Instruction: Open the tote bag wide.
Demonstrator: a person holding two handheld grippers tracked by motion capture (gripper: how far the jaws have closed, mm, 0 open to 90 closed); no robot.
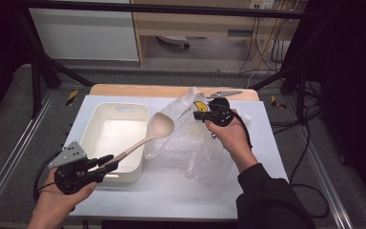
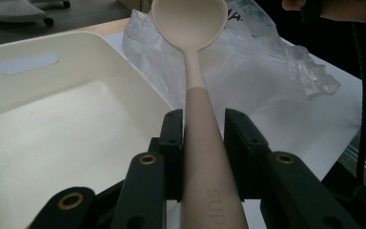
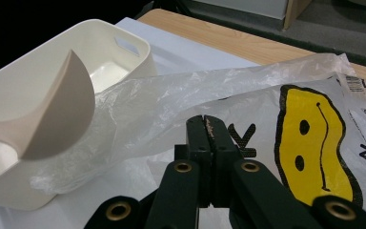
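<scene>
My left gripper (image 1: 109,162) (image 2: 202,129) is shut on the handle of a beige spoon (image 1: 160,126) (image 2: 190,19). The spoon points up and away, and its bowl hovers by the mouth of a clear plastic bag (image 1: 190,143) (image 2: 248,62). My right gripper (image 1: 198,114) (image 3: 205,124) has its jaws pressed together on a fold of the bag (image 3: 171,95), holding that edge lifted off the table. A yellow smiley face is printed on the bag. In the right gripper view the spoon's bowl (image 3: 57,114) hangs at the left, just in front of the film.
A white rectangular bin (image 1: 119,109) (image 2: 52,47) (image 3: 38,71) stands empty on the white table cover (image 1: 171,191), left of the bag. A wooden table edge (image 1: 138,89) runs along the back. Black frame bars and cables flank the table.
</scene>
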